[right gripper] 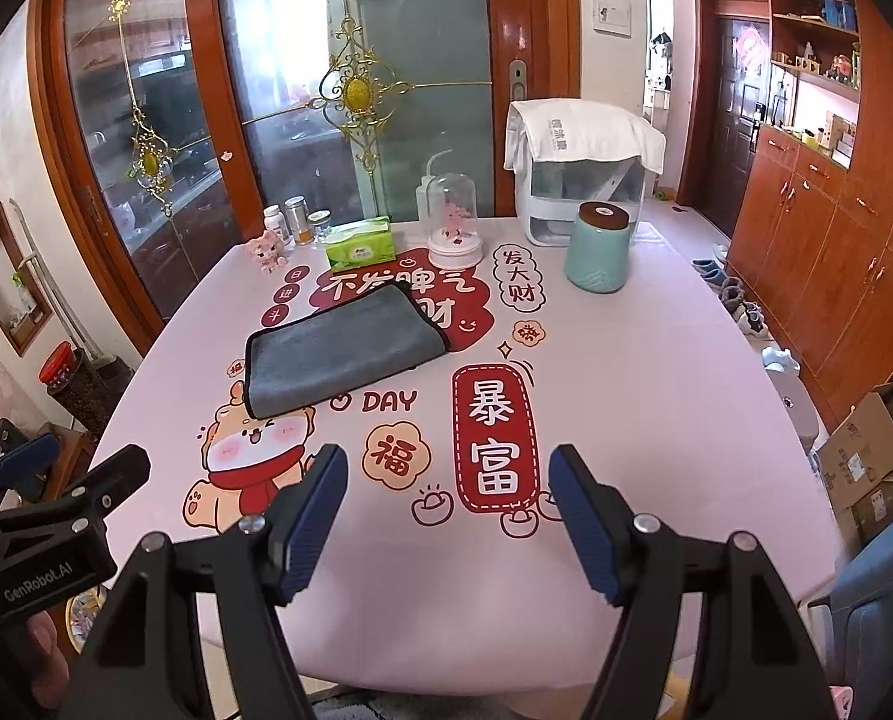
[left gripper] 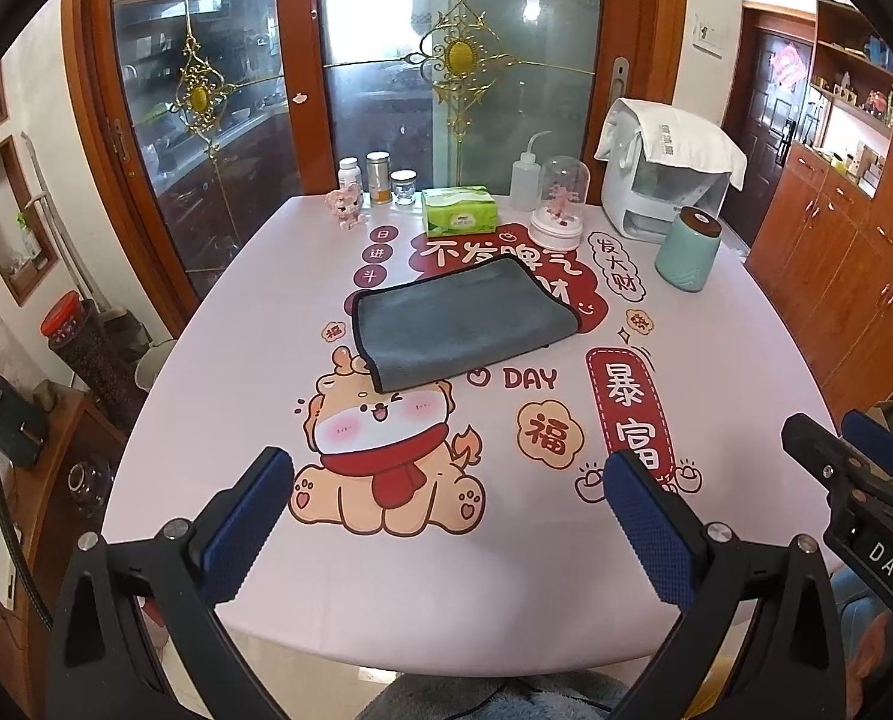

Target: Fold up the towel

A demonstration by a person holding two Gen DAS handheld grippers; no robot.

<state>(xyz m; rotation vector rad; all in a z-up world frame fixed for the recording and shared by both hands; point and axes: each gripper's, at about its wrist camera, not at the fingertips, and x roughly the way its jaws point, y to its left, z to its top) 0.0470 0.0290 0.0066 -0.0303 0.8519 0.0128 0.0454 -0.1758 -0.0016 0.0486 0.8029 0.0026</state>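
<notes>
A grey towel (left gripper: 458,324) with a dark hem lies folded flat in the middle of the table, on the pink printed tablecloth (left gripper: 422,576); it also shows in the right wrist view (right gripper: 341,348). My left gripper (left gripper: 446,474) is open and empty, held above the near edge of the table, well short of the towel. My right gripper (right gripper: 446,474) is open and empty, also at the near edge, to the right of the left one. The right gripper shows at the right edge of the left view (left gripper: 848,438), and the left gripper shows at the left edge of the right view (right gripper: 80,456).
Along the far edge stand a green tissue box (left gripper: 458,211), a glass dome ornament (left gripper: 557,204), a mint canister (left gripper: 688,249), a white appliance under a cloth (left gripper: 665,171), a squeeze bottle (left gripper: 527,174), small jars (left gripper: 379,177) and a pink figurine (left gripper: 344,210). Glass doors stand behind.
</notes>
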